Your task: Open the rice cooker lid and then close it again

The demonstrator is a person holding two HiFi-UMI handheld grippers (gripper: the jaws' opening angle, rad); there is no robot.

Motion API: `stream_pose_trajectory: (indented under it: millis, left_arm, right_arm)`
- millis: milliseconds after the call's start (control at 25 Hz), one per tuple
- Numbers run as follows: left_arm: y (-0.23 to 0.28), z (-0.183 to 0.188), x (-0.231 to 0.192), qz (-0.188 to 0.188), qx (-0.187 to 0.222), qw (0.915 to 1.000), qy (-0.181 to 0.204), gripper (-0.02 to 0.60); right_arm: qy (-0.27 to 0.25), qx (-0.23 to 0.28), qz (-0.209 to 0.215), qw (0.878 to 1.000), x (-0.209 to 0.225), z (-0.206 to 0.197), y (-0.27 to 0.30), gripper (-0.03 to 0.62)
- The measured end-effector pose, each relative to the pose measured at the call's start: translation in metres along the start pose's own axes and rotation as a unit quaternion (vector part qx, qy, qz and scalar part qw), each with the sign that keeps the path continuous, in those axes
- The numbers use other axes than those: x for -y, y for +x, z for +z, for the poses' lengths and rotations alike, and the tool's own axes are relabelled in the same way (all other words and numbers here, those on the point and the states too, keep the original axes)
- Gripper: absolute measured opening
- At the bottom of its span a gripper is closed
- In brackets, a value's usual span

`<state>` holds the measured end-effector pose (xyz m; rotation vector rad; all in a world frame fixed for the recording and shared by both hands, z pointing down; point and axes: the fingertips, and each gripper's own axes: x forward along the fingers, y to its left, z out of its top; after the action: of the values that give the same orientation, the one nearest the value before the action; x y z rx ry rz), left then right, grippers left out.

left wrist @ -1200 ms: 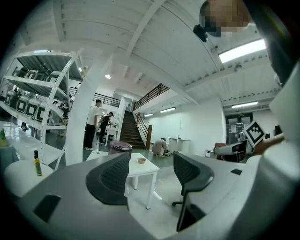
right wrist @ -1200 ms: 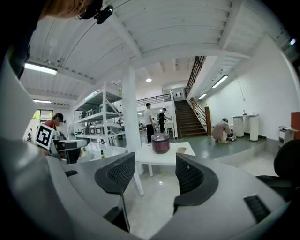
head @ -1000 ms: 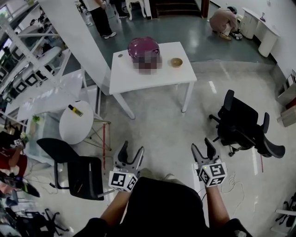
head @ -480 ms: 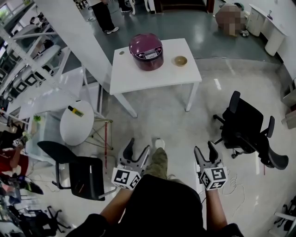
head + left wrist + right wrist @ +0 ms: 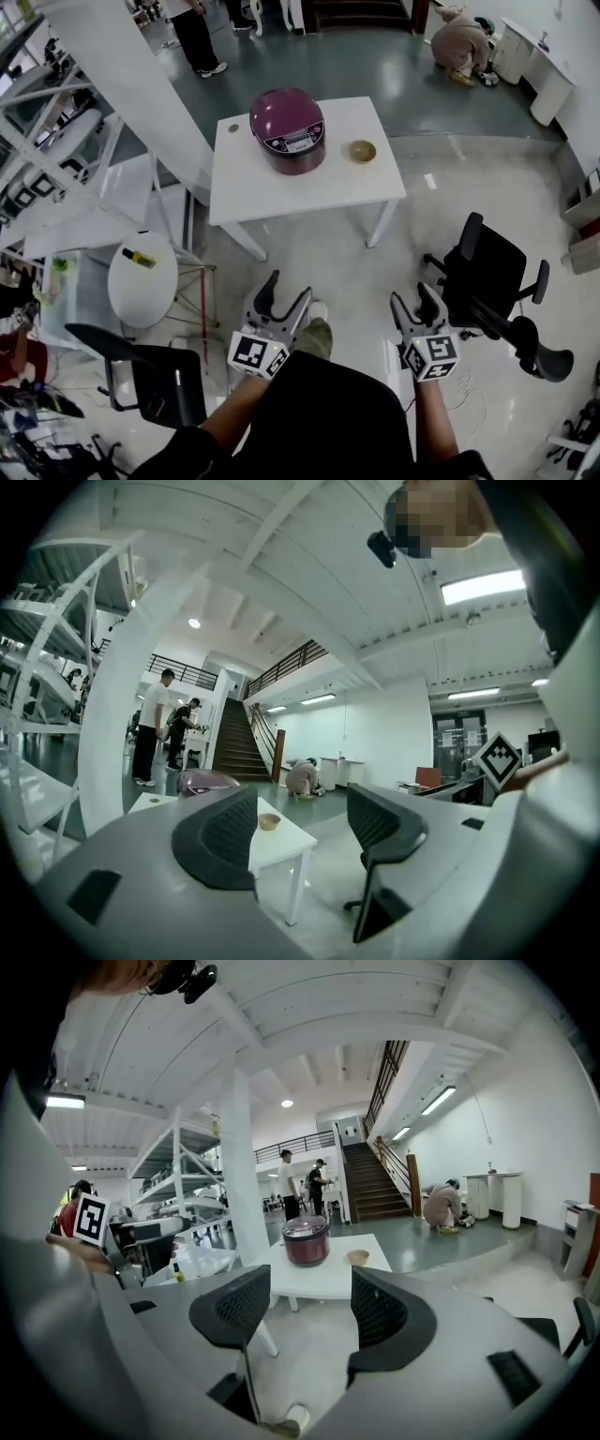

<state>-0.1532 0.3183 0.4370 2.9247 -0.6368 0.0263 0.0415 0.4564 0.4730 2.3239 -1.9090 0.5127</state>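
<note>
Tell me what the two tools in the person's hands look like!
The left tool and right tool match: grey bodies, two dark curved jaws with mesh-patterned pads, and each has a white cube printed with black square markers. The person wears a black top.

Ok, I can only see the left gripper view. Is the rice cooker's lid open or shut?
Observer: Shut. The head view shows the purple rice cooker on the white table, lid down.
Operator: Is the other gripper holding something?
Observer: No. The right gripper has its jaws apart, nothing between them.
Operator: What's on my left?
Observer: A small round table with a bottle lying on it.
</note>
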Motion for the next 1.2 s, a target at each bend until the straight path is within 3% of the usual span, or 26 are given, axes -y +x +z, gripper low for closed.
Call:
stream_pose_trajectory:
  millis: [200, 520, 1200]
  left_arm:
    - [0.041, 0.006, -0.041, -0.009, -0.009, 0.9999, -0.004, 0.275]
    - [0.105, 0.019, -0.092, -0.020, -0.002, 0.9995, -0.024, 0.275]
    - [0.165, 0.030, -0.200, -0.023, -0.002, 0.9989, -0.040, 0.275]
  right_arm:
    - [0.001, 0.007, -0.006, 1.000, 0.007, 0.036, 0.057, 0.236]
    - [-0.002, -0.019, -0.015, 1.000, 0.019, 0.055, 0.127, 0.236]
    - [-0.009, -0.040, 0.006, 0.999, 0.004, 0.085, 0.258, 0.236]
